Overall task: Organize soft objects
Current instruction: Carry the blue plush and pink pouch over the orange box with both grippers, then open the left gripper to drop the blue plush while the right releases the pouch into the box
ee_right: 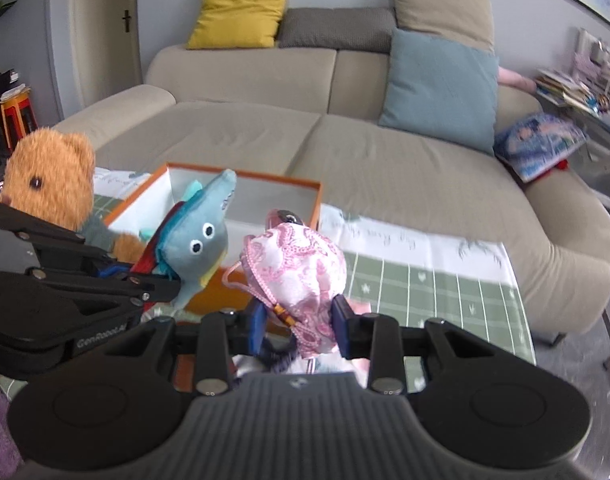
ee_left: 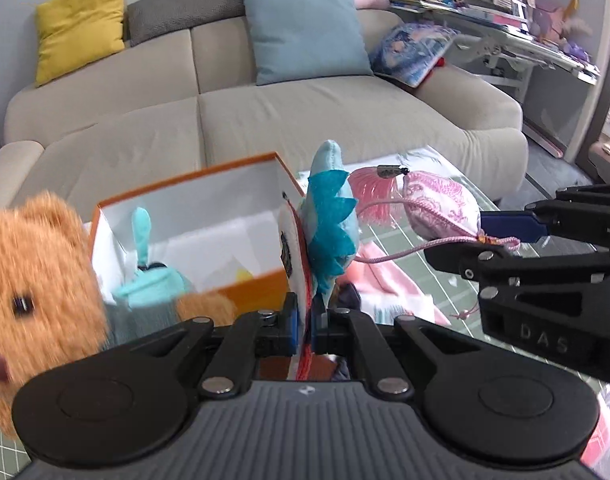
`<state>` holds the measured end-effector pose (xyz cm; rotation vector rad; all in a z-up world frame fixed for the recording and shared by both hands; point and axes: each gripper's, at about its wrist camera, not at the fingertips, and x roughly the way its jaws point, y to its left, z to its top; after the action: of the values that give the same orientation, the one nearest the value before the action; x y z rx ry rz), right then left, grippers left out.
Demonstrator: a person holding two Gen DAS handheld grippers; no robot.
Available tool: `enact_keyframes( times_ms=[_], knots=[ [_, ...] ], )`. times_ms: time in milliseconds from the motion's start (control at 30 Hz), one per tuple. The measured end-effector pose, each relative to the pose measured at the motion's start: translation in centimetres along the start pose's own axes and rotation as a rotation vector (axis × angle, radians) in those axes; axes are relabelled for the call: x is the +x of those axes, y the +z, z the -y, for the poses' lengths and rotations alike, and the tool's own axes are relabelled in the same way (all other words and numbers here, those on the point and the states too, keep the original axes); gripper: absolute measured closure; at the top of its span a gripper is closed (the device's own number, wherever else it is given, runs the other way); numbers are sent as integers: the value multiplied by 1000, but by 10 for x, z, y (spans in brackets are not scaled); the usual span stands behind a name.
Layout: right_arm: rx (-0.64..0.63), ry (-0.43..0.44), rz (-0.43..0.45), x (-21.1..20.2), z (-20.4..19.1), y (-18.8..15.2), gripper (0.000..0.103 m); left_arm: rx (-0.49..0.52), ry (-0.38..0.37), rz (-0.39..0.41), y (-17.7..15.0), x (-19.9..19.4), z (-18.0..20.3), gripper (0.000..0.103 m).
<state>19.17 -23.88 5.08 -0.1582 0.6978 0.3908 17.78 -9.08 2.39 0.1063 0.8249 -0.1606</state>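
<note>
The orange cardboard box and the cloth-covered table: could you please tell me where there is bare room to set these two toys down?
Free: the white floor of the orange cardboard box toward its right wall, and the green grid tablecloth between box and beige sofa. Crowded: the box's left side, with the fluffy brown teddy bear and a turquoise plush inside.

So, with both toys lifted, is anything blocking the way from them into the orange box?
Nothing visible blocks it. The orange box is open-topped, just beyond the blue dinosaur plush in the left gripper and the pink pouch in the right gripper. The brown teddy bear sits off to its left side.
</note>
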Motion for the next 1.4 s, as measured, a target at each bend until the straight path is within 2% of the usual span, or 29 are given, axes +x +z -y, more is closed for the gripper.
enact_keyframes(
  times_ms=[267,433,600,767,867,1133,1300,1400],
  knots=[
    [-9,91,24,34,5,36,70,-76,9,-1,44,11,-26,97],
    [-7,164,22,65,7,55,70,-142,5,-44,68,27,-51,97],
    [16,242,-45,110,8,67,70,-212,-11,-135,92,50,-79,97],
    [-4,284,-146,161,0,73,70,-253,-5,-238,111,79,-97,97],
    [-50,282,-202,189,-9,73,69,-265,0,-328,121,100,-106,97],
    [-73,294,-366,241,-20,71,69,-278,20,-541,136,150,-123,97],
    [-124,273,-430,257,-26,65,68,-292,50,-620,130,176,-123,97],
    [-155,261,-433,259,-32,64,68,-290,80,-641,128,186,-123,97]
  ],
)
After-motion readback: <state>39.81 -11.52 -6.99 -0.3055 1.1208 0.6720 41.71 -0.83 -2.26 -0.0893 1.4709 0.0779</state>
